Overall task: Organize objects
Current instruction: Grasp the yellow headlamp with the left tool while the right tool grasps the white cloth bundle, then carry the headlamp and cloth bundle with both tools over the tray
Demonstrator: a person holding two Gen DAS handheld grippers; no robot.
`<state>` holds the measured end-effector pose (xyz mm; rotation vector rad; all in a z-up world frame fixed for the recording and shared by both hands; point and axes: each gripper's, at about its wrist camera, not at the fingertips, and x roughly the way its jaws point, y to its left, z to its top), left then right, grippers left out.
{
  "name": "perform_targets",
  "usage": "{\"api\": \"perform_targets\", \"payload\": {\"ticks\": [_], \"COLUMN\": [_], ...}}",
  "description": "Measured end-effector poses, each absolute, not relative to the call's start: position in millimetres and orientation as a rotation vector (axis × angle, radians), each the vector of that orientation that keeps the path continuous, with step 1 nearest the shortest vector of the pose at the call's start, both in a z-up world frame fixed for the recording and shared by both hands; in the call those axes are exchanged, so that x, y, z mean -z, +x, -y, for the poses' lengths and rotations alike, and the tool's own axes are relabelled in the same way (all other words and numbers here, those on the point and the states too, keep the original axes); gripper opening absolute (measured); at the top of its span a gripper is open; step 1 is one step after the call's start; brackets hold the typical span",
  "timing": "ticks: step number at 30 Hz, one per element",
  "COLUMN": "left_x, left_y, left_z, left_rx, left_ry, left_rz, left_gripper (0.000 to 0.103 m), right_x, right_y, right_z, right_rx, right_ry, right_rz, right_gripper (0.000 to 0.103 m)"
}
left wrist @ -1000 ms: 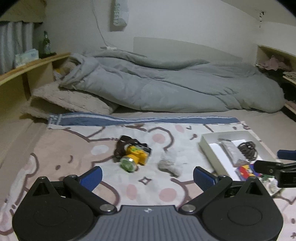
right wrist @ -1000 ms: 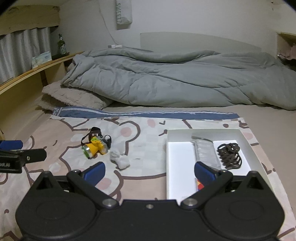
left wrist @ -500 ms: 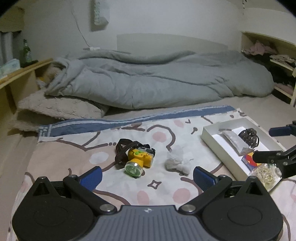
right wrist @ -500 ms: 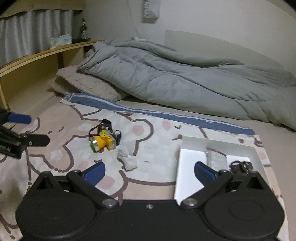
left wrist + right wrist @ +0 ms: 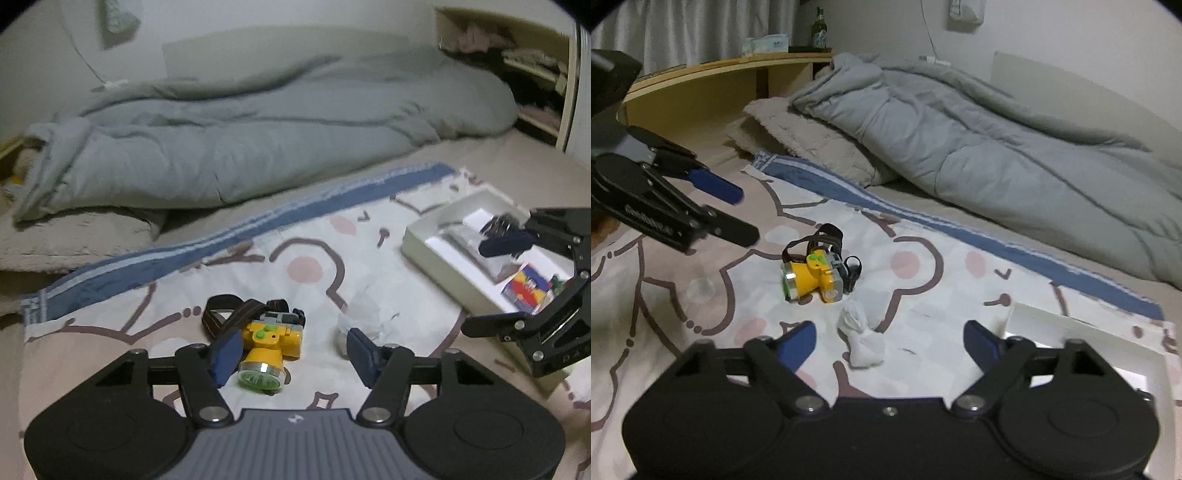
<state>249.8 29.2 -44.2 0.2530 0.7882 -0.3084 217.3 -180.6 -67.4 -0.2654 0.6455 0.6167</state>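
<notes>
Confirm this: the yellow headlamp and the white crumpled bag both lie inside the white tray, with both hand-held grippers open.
Wrong on the place. The right wrist view shows the yellow headlamp and white crumpled bag lying on the patterned blanket, outside the white tray. Left hand-held gripper and right hand-held gripper are open.

On the blanket (image 5: 332, 236), the headlamp (image 5: 266, 339) lies left of the crumpled bag (image 5: 364, 321); the tray (image 5: 476, 251) sits right of the bag, the duvet (image 5: 258, 140) behind it.
</notes>
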Motion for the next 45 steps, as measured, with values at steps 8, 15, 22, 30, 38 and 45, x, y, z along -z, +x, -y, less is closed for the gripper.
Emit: {"api": "perform_targets", "payload": {"ticks": [8, 15, 22, 30, 38, 45], "left_x": [91.5, 122.7, 145.9, 165.0, 165.9, 146.8], "left_y": [305.0, 342.9, 375.4, 385.3, 354.6, 335.3], "left_z": [-29.1, -20.5, -15.2, -12.8, -18.0, -35.5], "left_rx": [0.314, 0.346, 0.322, 0.284, 0.176, 0.029], "left_ry": [0.399, 0.514, 0.489, 0.469, 0.375, 0.171], "left_rz": [-0.962, -1.109, -1.236, -1.278, -1.107, -1.003], "left_gripper": [0.056, 0.051, 0.041, 0.043, 0.043, 0.043], "right_x": [104.6, 138.1, 162.5, 176.1, 176.0, 157.4], "right_y": [259.8, 284.5, 299.8, 310.6, 303.0, 291.2], "right_z": [160.3, 135.4, 125.1, 131.7, 133.1, 148.2], "right_rx": [-0.676, -0.740, -0.763, -0.772, -0.787, -0.769], "right_ry": [-0.272, -0.293, -0.307, -0.221, -0.224, -0.185], "right_rz": [-0.708, -0.759, -0.798, -0.815, -0.792, -0.764], "right_gripper": [0.075, 0.061, 0.053, 0.043, 0.029, 0.029]}}
